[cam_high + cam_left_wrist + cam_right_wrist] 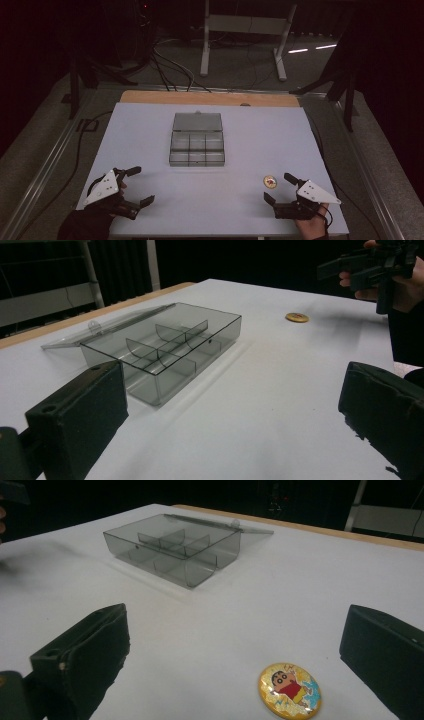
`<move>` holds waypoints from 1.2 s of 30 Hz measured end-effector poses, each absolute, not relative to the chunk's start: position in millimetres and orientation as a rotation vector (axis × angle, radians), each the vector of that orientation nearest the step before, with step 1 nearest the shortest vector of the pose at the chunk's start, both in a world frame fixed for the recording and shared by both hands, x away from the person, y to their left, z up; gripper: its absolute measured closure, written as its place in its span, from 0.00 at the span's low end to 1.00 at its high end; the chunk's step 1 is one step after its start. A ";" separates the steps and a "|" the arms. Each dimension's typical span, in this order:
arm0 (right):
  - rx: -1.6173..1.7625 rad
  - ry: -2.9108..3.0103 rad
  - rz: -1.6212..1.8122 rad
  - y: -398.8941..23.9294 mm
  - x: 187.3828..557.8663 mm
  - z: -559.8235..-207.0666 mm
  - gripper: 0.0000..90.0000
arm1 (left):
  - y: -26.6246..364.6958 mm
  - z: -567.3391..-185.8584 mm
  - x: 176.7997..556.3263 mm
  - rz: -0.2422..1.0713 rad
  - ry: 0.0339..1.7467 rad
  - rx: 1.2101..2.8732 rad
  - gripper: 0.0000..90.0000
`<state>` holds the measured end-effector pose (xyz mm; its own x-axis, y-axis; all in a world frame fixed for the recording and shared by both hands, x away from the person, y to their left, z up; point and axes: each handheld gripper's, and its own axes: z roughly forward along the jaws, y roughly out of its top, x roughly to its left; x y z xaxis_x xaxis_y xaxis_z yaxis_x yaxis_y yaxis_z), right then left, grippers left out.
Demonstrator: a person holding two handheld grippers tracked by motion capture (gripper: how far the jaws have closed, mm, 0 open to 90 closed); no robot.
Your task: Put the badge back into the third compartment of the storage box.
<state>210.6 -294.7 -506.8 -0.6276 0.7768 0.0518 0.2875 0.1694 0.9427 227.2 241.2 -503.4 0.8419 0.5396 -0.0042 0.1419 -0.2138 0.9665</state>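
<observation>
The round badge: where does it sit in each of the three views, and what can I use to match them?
High view: the badge lies on the white table, lower right, just left of the right gripper.
Left gripper view: small and gold, upper right, right of the box.
Right gripper view: bottom centre-right, close up, cartoon face up.
Shared landmark: the clear box with dividers, its lid open.

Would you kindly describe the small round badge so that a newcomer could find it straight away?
On the white table, look toward the near right corner, just ahead of the open right gripper. There lies the round badge, flat and gold-rimmed with a cartoon child in red, well apart from the clear compartment box.
</observation>
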 end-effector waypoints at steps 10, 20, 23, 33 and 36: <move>0.988 2.011 1.494 -294.9 213.3 -506.5 0.00 | 235.3 -509.7 229.5 0.369 0.516 1.779 0.00; 0.951 2.051 1.504 -292.0 212.5 -502.6 0.00 | 240.8 -508.9 225.7 0.375 0.523 1.749 0.00; 0.939 2.063 1.536 -290.9 213.9 -500.1 0.00 | 239.7 -510.2 229.3 0.366 0.530 1.747 0.00; 0.959 2.091 1.568 -289.9 230.3 -490.4 0.00 | 237.0 -509.8 230.2 0.343 0.524 1.748 0.00; 1.017 2.104 1.520 -295.9 236.4 -492.4 0.00 | 238.2 -509.9 230.9 0.334 0.528 1.741 0.00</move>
